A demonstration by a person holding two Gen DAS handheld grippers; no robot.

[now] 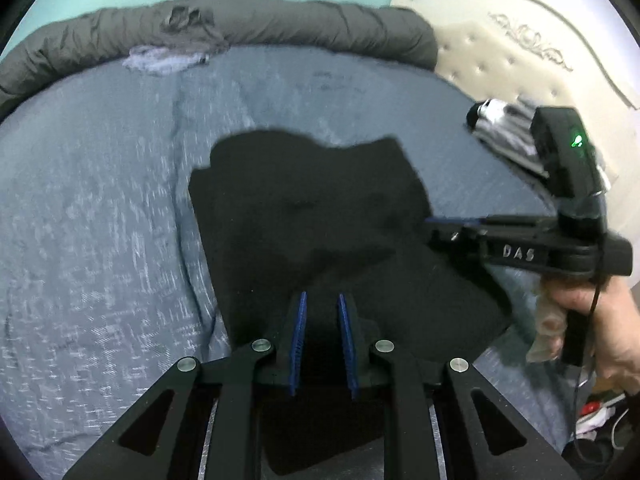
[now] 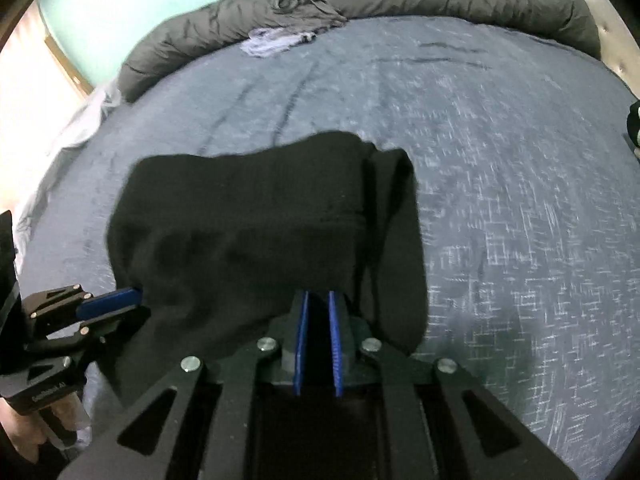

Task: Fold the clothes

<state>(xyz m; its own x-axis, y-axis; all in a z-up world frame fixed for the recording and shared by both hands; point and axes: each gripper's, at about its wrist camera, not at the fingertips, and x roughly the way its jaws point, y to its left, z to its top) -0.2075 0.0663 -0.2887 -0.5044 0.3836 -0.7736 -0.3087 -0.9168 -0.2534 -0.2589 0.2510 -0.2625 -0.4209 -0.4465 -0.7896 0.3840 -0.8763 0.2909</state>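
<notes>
A black garment (image 1: pixel 320 232) lies partly folded on the blue-grey bed (image 1: pixel 100 200). My left gripper (image 1: pixel 322 300) is shut on its near edge, blue pads close together with cloth between them. My right gripper (image 2: pixel 318 298) is also shut on the black garment (image 2: pixel 260 216), holding its near edge. In the left wrist view the right gripper (image 1: pixel 432 222) grips the garment's right side. In the right wrist view the left gripper (image 2: pixel 136 298) grips the garment's left side. The garment hangs between both grippers and drapes forward onto the bed.
A rolled dark grey duvet (image 1: pixel 260 24) lines the far edge of the bed. Grey and pale crumpled clothes (image 1: pixel 172 52) lie against it. A striped folded item (image 1: pixel 508 128) sits at the right by the cream headboard (image 1: pixel 520 48). Cables and clutter (image 1: pixel 600 412) lie on the floor at right.
</notes>
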